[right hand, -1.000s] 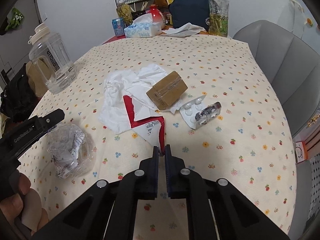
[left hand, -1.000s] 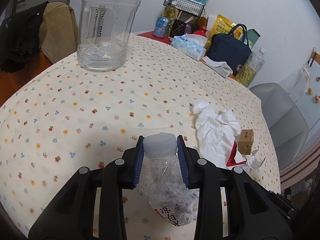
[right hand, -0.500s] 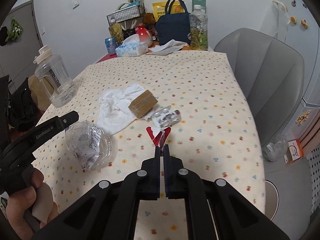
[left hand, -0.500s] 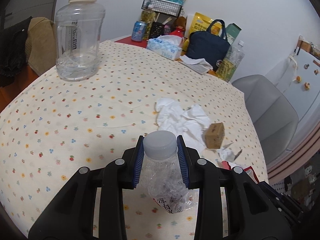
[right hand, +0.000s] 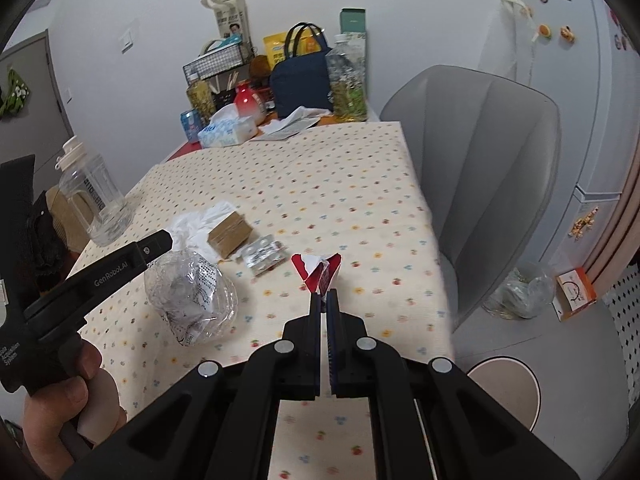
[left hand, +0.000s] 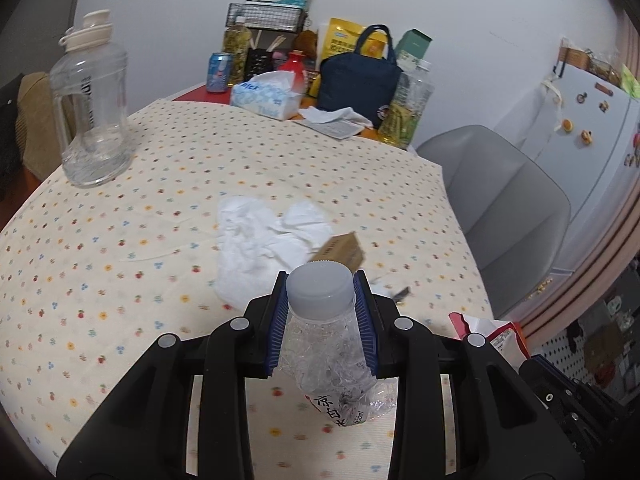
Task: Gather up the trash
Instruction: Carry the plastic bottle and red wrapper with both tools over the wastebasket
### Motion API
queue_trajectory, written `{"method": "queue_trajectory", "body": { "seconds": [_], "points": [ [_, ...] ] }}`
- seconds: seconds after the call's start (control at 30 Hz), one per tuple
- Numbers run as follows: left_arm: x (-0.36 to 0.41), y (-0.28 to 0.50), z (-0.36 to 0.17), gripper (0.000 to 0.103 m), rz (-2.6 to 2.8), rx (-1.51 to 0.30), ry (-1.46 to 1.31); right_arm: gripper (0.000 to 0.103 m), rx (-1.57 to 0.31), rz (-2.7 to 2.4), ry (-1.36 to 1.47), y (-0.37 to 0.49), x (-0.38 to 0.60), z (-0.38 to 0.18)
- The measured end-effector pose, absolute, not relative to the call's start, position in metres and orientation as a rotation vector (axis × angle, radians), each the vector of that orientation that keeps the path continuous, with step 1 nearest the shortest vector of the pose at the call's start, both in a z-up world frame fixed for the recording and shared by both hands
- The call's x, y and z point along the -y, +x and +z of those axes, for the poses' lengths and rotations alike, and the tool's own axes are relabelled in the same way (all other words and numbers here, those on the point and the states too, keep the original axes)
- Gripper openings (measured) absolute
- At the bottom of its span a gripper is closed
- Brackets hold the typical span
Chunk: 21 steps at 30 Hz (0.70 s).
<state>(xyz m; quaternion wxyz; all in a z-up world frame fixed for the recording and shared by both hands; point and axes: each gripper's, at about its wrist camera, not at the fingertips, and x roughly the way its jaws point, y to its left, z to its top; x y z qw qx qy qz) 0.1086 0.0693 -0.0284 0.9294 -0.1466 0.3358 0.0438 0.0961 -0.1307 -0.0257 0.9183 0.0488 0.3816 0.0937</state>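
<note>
My left gripper (left hand: 320, 300) is shut on the neck of a crushed clear plastic bottle (left hand: 332, 356) with a white cap, held above the table; the bottle also shows in the right wrist view (right hand: 190, 300). My right gripper (right hand: 325, 300) is shut on a red and white wrapper (right hand: 318, 274), lifted off the table; it shows in the left wrist view (left hand: 486, 334). Crumpled white tissue (left hand: 264, 240), a small cardboard box (left hand: 340, 250) and a blister pack (right hand: 264, 256) lie on the flowered tablecloth (left hand: 120, 240).
A large clear water jug (left hand: 94, 108) stands at the table's far left. A tissue box (left hand: 266, 96), navy bag (left hand: 358, 88), bottles and a wire basket crowd the far edge. A grey chair (right hand: 480, 184) stands right of the table, with a clear bag (right hand: 516, 292) on the floor.
Both grippers have pulled back and lifted. The red and white wrapper has come off the table in the right gripper. The left gripper has carried the bottle to the right.
</note>
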Motion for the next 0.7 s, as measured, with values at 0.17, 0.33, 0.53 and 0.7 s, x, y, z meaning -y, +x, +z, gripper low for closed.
{"method": "queue_trajectory", "body": {
  "seconds": [0.17,0.33,0.53,0.7],
  "points": [
    [-0.036,0.114,-0.023,0.032,0.05,-0.688,-0.263,0.004,-0.759,0.151,0.13,0.089,0.164,-0.019],
    [0.0,0.118,-0.02,0.032,0.002,-0.689,-0.228,0.004,-0.743,0.104,0.145,0.083,0.194,-0.016],
    [0.039,0.12,-0.014,0.032,-0.052,-0.688,-0.186,0.004,-0.735,0.042,0.174,0.078,0.23,-0.016],
    [0.069,0.121,-0.011,0.032,-0.094,-0.693,-0.157,0.004,-0.726,-0.004,0.193,0.072,0.257,-0.014]
  ]
}}
